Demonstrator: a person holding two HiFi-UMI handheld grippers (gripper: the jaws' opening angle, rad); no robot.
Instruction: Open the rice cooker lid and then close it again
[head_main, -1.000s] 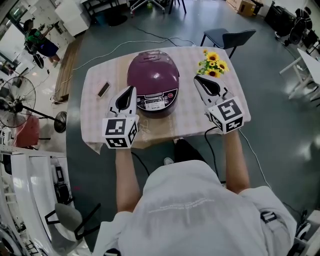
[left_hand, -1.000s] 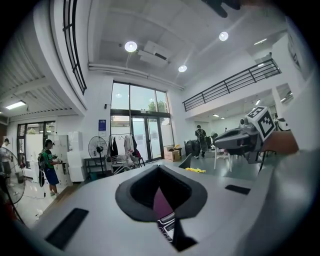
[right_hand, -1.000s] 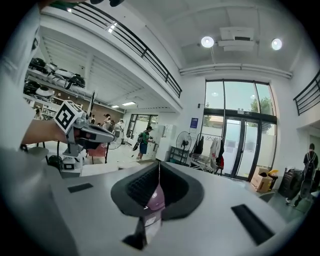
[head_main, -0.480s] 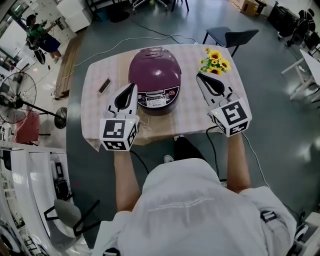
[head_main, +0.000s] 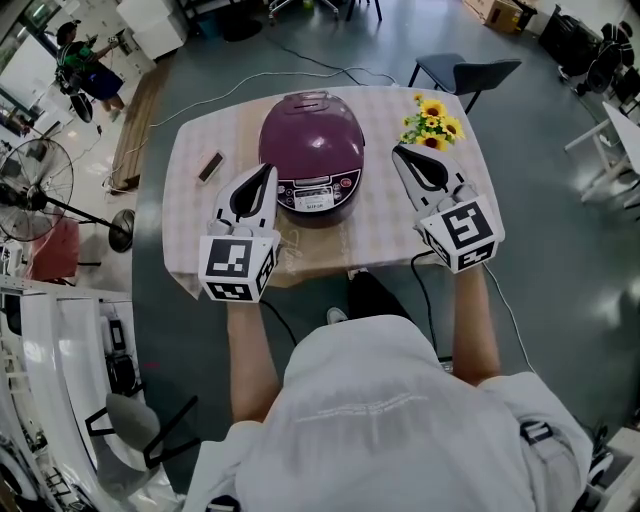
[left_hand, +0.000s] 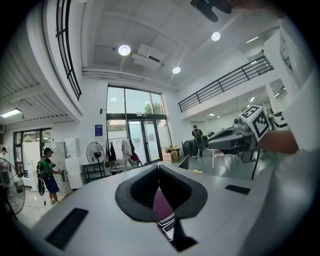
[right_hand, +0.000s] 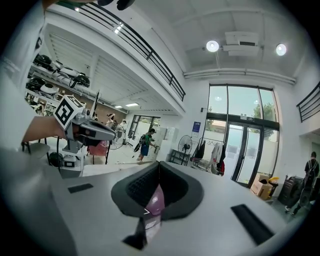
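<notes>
Both grippers shut and empty, rice cooker dead centre between them – lid down.

The purple rice cooker sits mid-table, control panel facing the person. The left gripper has its jaws together just beside the cooker's left flank; the right gripper also has its jaws pressed together and stands a little further off on the other side. So the left looks the nearer – the cooker lies inward and slightly ahead of both tips. The sunflowers crowd the right gripper's far side, and a small dark object lies left on the checked table. Nothing blocks the lid.
</notes>
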